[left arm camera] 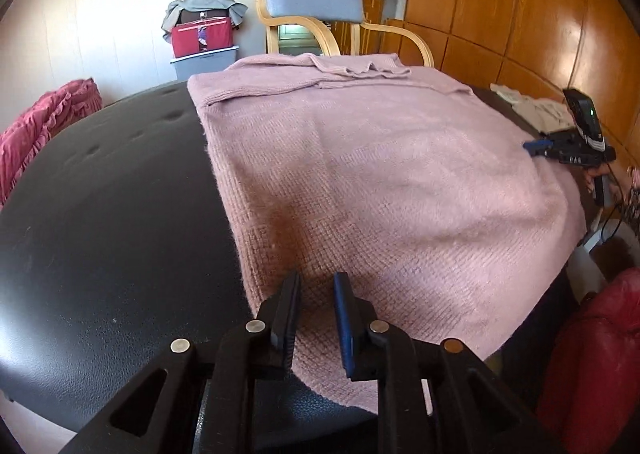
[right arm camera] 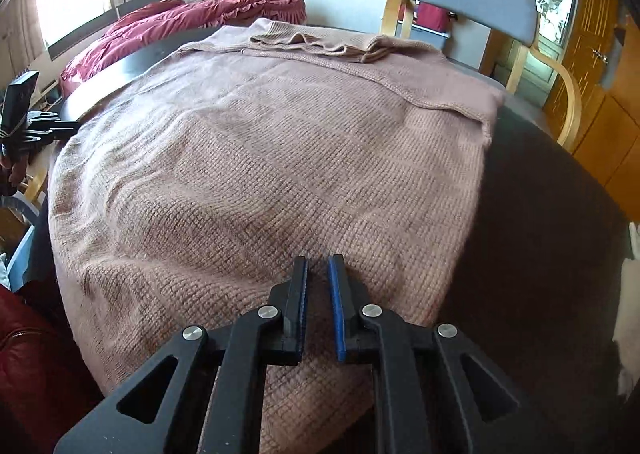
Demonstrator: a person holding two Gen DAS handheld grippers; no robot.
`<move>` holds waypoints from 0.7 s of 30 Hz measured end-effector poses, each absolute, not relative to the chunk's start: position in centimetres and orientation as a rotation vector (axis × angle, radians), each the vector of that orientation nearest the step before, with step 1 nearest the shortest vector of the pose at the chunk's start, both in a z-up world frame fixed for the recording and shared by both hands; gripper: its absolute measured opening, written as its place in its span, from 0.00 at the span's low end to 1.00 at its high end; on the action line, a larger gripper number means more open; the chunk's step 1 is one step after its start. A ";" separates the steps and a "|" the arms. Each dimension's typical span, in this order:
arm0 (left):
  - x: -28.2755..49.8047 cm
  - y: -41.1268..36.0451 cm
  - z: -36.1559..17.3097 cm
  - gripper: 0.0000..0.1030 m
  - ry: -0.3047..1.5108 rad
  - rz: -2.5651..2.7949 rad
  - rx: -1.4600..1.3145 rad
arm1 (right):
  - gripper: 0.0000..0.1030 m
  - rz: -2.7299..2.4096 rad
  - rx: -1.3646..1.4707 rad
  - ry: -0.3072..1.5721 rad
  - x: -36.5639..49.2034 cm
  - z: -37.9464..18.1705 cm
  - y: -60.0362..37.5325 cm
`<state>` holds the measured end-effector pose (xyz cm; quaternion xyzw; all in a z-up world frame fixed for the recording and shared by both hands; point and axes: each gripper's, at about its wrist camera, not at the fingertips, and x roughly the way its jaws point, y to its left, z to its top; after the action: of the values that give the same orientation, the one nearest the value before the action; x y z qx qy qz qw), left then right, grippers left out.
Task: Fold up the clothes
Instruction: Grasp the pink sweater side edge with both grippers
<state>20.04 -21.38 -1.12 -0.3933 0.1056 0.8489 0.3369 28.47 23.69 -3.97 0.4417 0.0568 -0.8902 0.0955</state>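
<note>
Left gripper (left arm camera: 317, 280): bottom centre of its own frame, jaws parted by a narrow gap, nothing pinched; pads hang just over the near hem of the pink sweater (left arm camera: 360, 174). Right gripper (right arm camera: 318, 264): same posture at bottom centre of its frame, narrow gap, no knit caught between the pads. It also shows at the right edge of the left view, at the sweater's side edge.

Sweater: spread across the black padded table (left arm camera: 100, 214), filling the middle of both frames, hem nearest the cameras. At upper centre a sleeve (right arm camera: 320, 42) lies folded across the shoulder area, so the garment reads as partly folded, a tidy rectangle.

Judgement: the two grippers sit at opposite near corners of the hem because the next fold likely needs both corners lifted together to keep the edge straight. The jaws are barely apart, enough to slip over one or two knit layers without snagging the table cover.

Surroundings: blue-backed wooden chair (left arm camera: 316, 2) at upper centre beyond the table; red ruffled bedding (right arm camera: 180, 22) at upper left of the right view. Neither interferes.

Risk: the loose knit may stretch or drag if one corner is lifted ahead of the other.
</note>
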 end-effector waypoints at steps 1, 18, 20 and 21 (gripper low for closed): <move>19.8 -21.4 -0.7 0.17 0.237 2.222 -1.018 | 0.12 -2.633 1.324 0.156 28.3 -3.7 23.4; 17.6 -23.3 -1.2 0.18 0.029 2.288 -1.080 | 0.42 -2.660 1.334 -0.377 33.8 -3.0 30.2; 17.0 -24.6 -1.2 0.20 -0.091 2.282 -1.115 | 0.48 -2.590 1.347 -0.480 34.6 -3.5 31.0; 16.6 -25.1 -1.4 0.22 -0.146 2.266 -1.145 | 0.50 -2.558 1.351 -0.512 34.8 -3.7 31.1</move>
<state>16.56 -25.14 -1.37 -0.4303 -0.0549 0.8515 0.2946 34.81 31.06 -3.74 0.4574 -0.1733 -0.8663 0.1016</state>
